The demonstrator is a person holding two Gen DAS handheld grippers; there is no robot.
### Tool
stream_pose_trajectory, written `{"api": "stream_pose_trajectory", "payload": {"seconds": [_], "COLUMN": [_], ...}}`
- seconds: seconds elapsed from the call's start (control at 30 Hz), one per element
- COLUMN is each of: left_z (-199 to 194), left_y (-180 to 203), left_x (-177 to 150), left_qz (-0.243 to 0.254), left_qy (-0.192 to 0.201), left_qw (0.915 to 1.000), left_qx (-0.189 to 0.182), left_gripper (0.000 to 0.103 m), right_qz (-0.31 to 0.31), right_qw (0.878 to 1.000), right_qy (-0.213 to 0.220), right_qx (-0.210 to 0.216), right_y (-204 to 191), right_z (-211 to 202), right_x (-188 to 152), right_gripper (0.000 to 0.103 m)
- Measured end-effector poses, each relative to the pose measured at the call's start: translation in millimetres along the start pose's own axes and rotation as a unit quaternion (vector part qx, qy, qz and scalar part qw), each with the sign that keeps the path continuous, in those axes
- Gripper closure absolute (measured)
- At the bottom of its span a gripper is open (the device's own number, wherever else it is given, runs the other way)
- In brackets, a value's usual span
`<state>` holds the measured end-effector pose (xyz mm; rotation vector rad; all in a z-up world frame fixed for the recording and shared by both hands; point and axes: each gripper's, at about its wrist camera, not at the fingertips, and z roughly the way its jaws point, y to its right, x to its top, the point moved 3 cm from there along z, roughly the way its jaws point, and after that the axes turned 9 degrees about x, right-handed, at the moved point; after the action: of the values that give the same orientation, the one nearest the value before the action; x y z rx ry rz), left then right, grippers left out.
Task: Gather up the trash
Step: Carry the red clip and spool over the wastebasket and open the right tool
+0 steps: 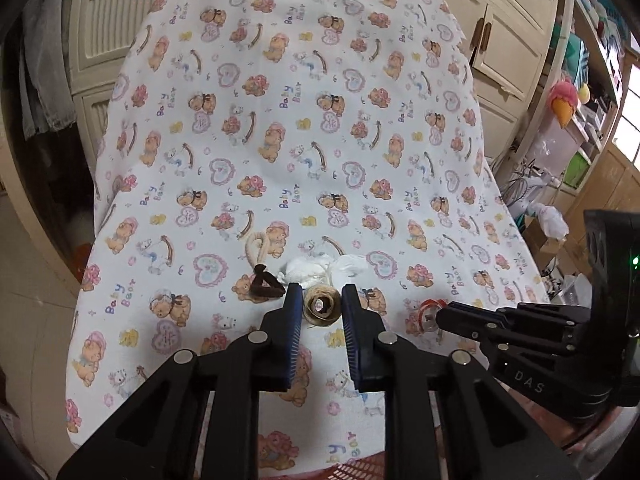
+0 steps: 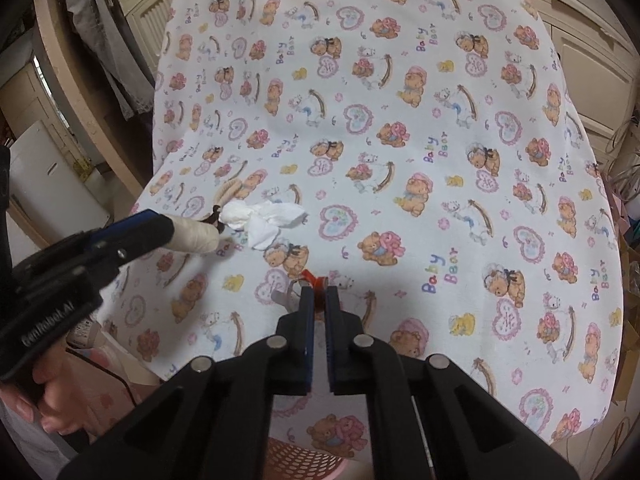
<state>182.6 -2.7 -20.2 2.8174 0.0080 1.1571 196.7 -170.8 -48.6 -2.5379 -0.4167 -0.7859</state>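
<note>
Trash sits near the cloth-covered table's [image 1: 280, 100] near edge; left gripper [image 1: 321, 306] pinches the twine spool [image 1: 321, 307], lifted clear; right gripper [image 2: 318, 295], nearly shut, nips the red-and-clear wrapper [image 2: 310, 280]; crumpled tissue [image 2: 264, 218] awaits.

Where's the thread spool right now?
Clamped in the left tool, seen end-on in the left wrist view: the thread spool sits just in front of the crumpled tissue, with the brown hair tie to its left.

Both grippers [image 1: 318, 308] [image 2: 316, 300] are black plastic — blue ribbed pads [image 1: 294, 336], round silver screws [image 1: 258, 336], white "DAS" lettering [image 1: 529, 376].
</note>
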Motion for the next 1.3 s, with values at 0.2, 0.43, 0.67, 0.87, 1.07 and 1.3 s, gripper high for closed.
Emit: {"api": "stream_pose_trajectory", "payload": {"seconds": [0.2, 0.43, 0.67, 0.87, 1.07, 1.3], "left_z": [-15, -59, -90, -68, -44, -21], "left_y": [-9, -14, -13, -10, -6, -12], "left_x": [0, 6, -24, -77, -111, -138], "left_qz": [-0.010, 0.005, -0.010, -0.027, -0.003, 0.010], "left_qy": [-0.015, -0.020, -0.097, -0.140, -0.217, -0.283], "left_qw": [0.9998, 0.9998, 0.9952, 0.9896, 0.9752, 0.9589], "left_qx": [-0.001, 0.006, 0.005, -0.018, -0.042, -0.021], "left_gripper": [0.084, 0.085, 0.084, 0.084, 0.084, 0.084], "right_qz": [-0.009, -0.035, -0.050, -0.045, -0.012, 0.030], "right_qw": [1.000, 0.999, 0.998, 0.999, 0.995, 0.984], "right_qy": [0.012, 0.036, 0.023, -0.015, -0.094, -0.177], "right_qx": [0.008, 0.018, 0.022, 0.021, -0.003, 0.004], "right_y": [-7, -38, -76, -87, -63, -43], "right_z": [-10, -50, -98, -83, -28, 19], "right_x": [-1, -8, -31, -73, -107, -131], "right_gripper": [0.099, 0.099, 0.099, 0.099, 0.099, 0.099]}}
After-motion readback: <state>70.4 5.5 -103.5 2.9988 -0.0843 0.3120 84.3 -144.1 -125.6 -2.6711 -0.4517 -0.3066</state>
